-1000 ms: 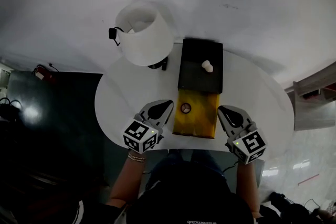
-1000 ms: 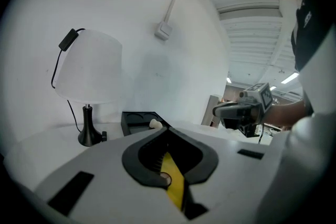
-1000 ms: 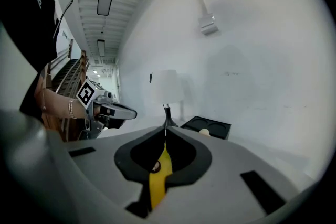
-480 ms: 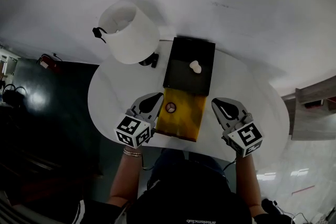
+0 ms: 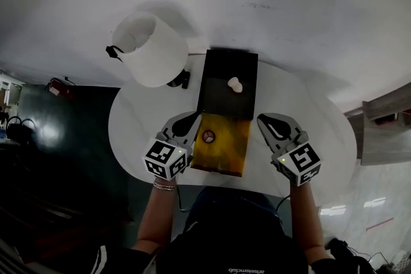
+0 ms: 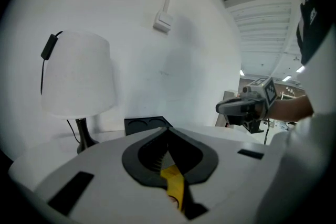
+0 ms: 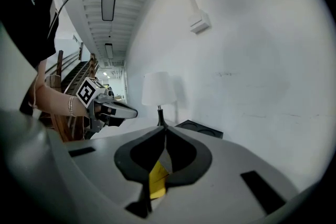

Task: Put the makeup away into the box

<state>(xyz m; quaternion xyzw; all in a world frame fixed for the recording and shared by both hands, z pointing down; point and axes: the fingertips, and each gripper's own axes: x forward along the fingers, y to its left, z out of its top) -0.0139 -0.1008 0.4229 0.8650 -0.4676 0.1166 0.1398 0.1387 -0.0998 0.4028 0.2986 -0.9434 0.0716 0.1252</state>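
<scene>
Both left tongs (image 5: 196, 117) and right tongs (image 5: 261, 119) are closed, empty; only head view shows round item (image 5: 209, 136).

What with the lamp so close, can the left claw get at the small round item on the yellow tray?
Probably yes: the left claw, shut, sits right beside the round item, nothing between; the lamp stands farther back.

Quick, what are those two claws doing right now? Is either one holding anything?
Left claw: closed, holding nothing.
Right claw: closed, holding nothing.
</scene>
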